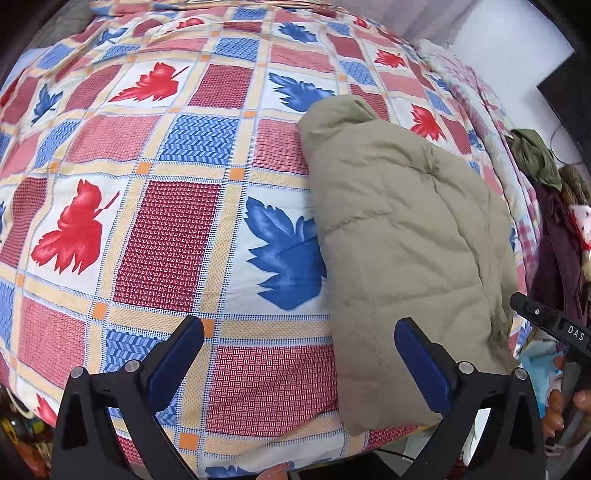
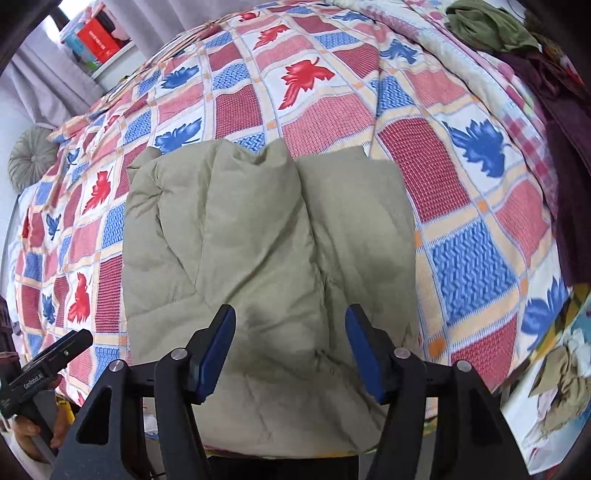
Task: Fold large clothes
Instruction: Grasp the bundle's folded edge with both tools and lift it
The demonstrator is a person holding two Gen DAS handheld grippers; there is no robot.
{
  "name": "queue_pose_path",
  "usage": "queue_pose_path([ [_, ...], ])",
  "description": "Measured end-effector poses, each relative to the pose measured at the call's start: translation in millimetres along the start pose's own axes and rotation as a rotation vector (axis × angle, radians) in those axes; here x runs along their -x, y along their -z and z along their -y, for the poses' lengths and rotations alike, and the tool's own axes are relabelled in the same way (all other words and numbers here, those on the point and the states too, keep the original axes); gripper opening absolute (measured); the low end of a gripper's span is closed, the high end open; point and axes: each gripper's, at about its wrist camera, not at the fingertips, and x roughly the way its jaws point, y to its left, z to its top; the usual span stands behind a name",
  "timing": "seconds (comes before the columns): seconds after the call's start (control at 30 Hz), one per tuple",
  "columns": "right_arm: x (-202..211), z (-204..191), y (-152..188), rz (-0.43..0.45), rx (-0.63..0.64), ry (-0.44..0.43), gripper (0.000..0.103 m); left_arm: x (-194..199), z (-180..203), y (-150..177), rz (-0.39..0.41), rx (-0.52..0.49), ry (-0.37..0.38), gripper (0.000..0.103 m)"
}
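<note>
A khaki quilted jacket [image 2: 266, 258] lies folded into a thick rectangle on the patterned bedspread [image 2: 469, 266], near the bed's front edge. In the left wrist view the same jacket [image 1: 406, 240] fills the right half. My left gripper [image 1: 299, 328] is open over the bedspread [image 1: 166, 240], its right finger beside the jacket's left edge, nothing between the pads. My right gripper [image 2: 291, 317] hangs open just above the jacket's near end, holding nothing. The other gripper's body shows at each view's edge, with a hand on it.
A pile of clothes, olive green [image 2: 487, 26] and dark maroon [image 2: 569, 155], lies at the bed's right side. A round grey cushion [image 2: 31, 158] sits at the left, boxes [image 2: 96, 40] on a shelf behind. Curtains hang at the back.
</note>
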Motion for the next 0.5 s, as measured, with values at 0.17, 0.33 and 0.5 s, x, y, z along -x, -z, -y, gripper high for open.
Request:
queue_pose_path([
  [0.17,-4,18,-24,0.0,0.03,-0.039,0.081,-12,13,-8,-0.01,0.042,-0.021,0.103],
  [0.33,-8,43,-38,-0.029,0.025,-0.089,0.092,-24,31,-16,-0.034,0.057,-0.034,0.103],
  [0.5,-14,62,-40,-0.058,0.015,-0.122,0.092,-37,36,-22,-0.057,0.088,-0.055,0.103],
])
